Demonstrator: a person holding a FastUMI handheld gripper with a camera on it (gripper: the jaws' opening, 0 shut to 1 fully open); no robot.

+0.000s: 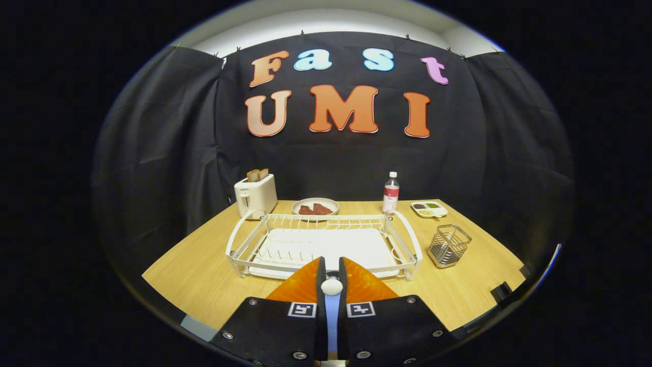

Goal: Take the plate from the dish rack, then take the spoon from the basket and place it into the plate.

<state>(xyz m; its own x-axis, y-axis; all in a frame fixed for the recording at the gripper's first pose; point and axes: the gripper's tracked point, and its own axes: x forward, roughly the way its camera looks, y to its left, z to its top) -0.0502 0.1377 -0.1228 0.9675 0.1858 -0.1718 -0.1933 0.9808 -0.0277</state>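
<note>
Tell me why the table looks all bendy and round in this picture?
In the gripper view the fisheye lens curves straight lines: the table edges and the dish rack rims bow outward. The gripper looks huge because it is close, its fingers shut on a spoon. Light is even, soft, with no strong glare.

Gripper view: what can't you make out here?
- Spoon: pinched in the shut gripper; the fingers hide most of it.
- Table: the part under the gripper is covered by its body.
- Small tray beyond the dish rack: contents too small to identify.
</note>
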